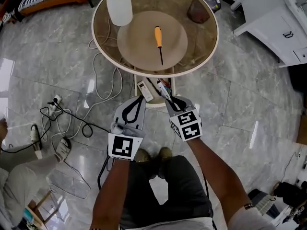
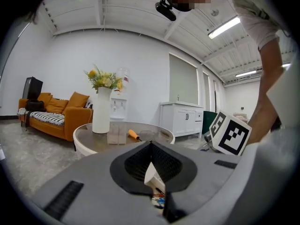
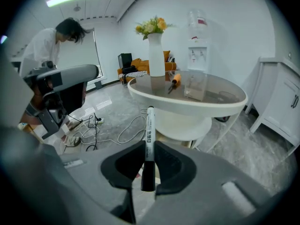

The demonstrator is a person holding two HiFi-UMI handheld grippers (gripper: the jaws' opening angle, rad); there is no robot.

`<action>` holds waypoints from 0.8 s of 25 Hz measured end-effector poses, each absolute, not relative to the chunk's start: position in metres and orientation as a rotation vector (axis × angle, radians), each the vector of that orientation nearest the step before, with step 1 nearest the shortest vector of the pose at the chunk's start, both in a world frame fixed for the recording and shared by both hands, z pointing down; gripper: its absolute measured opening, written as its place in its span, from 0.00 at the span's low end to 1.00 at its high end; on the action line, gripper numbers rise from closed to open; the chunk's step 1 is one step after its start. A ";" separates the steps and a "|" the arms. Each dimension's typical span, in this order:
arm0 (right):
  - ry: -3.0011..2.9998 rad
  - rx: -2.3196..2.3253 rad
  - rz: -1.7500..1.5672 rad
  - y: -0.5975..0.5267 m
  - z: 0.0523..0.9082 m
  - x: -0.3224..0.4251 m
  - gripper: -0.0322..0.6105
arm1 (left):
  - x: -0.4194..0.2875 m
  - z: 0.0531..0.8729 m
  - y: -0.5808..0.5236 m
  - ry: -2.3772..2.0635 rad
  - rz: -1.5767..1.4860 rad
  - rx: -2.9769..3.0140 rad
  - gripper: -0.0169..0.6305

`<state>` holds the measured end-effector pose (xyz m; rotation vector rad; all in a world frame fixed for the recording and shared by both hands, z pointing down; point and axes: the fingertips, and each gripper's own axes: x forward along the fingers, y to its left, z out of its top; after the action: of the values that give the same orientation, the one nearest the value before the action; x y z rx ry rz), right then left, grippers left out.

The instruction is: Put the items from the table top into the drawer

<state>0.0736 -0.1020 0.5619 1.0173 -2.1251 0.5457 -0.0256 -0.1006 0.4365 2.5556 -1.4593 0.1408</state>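
Step in hand: delivery, by my reading. One item is gripped and poised at the open drawer (image 1: 156, 105), which sits under the round table (image 1: 95, 36).
Right gripper (image 1: 171, 102): jaws closed partway, clamped on a marker (image 1: 162, 91). The pads pinch it near its black end and the white barrel sticks out ahead of the tips.
Marker's place: its free end reaches out ahead of the right gripper, over the drawer opening, just beside a white item (image 1: 145, 91) already lying in there.
Left gripper (image 1: 139, 99): tips together, nothing gripped. It sits side by side with the right gripper at the drawer's near edge, and its own view shows only a white edge and some coloured bits through the gap behind the tips.
Still to fetch: an orange-handled screwdriver (image 1: 158, 36), on the table top well ahead of both grippers, right of the white vase (image 1: 119, 5).
Next move calls for: easing the marker over the drawer's rim and parting the right jaws so it drops flat among the contents. Watch that long barrel, which could catch the table's underside.
After that: probably back up for the screwdriver.
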 end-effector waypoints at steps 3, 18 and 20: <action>-2.117 0.999 0.550 -0.113 0.599 0.074 0.15 | -0.029 0.468 -0.108 -1.499 0.117 2.542 0.03; -2.040 0.925 0.570 -0.161 0.749 0.073 0.15 | -0.026 0.589 -0.150 -1.572 0.025 2.598 0.03; -2.015 0.920 0.595 -0.168 0.762 0.074 0.15 | -0.026 0.598 -0.155 -1.582 0.007 2.613 0.03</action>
<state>0.0742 -0.1681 0.7621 0.9204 -2.0150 0.5950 -0.0265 -0.1551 0.5977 2.6128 -1.5816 0.0067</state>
